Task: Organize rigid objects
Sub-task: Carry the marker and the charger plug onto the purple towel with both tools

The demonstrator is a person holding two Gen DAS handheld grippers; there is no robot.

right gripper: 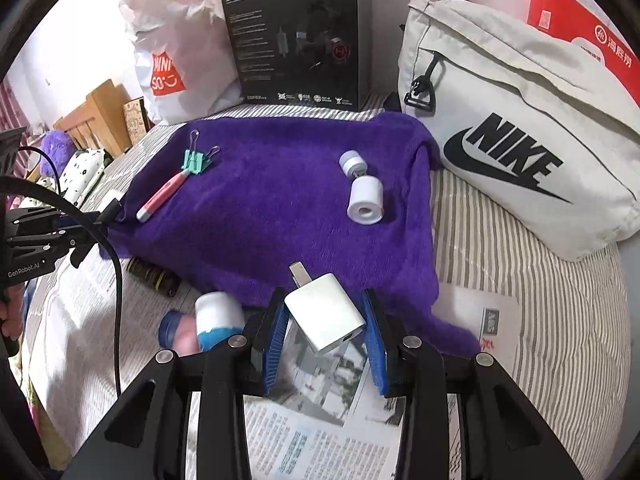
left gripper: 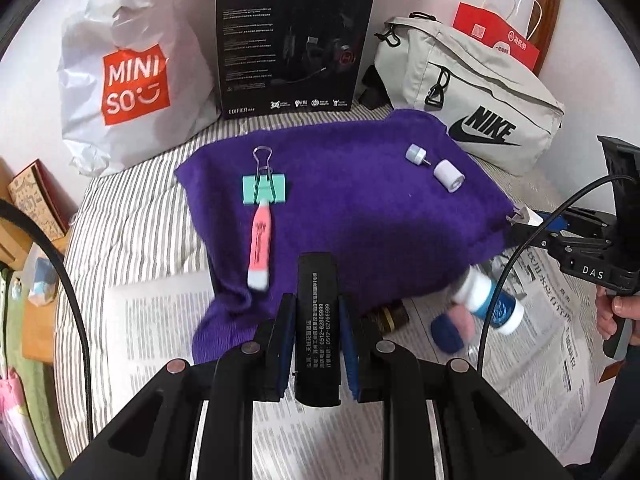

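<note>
1. On the far left stands a white Miniso shopping bag [left gripper: 120, 76], leaning by the wall behind the striped bed sheet [left gripper: 132, 216].
2. A purple towel [left gripper: 352, 208] lies spread on the sheet. Near its left side is a green binder clip [left gripper: 264, 189], and a pink highlighter pen [left gripper: 261, 246] touches the clip and points toward the camera.
3. The left gripper [left gripper: 317, 344] is clamped tight on a black flat case with white print [left gripper: 317, 320]. The case stands up between the blue pads, above the near edge of the towel.
4. Behind the towel stands a black headset box [left gripper: 294, 40].
5. On the right part of the towel lie a small white push pin [left gripper: 416, 155] and, just beside it, a white roll [left gripper: 449, 175].
6. Below the towel's edge, on newspaper [left gripper: 540, 344], lies a white and blue bottle [left gripper: 490, 300], with a dark striped thing [left gripper: 390, 316] near it.
7. The right gripper [right gripper: 325, 328] grips a white plug charger [right gripper: 325, 316]. It sits tilted between the pads, prongs up, over the near edge of the towel.
8. On the far right rests a grey Nike bag [left gripper: 472, 92].
</note>
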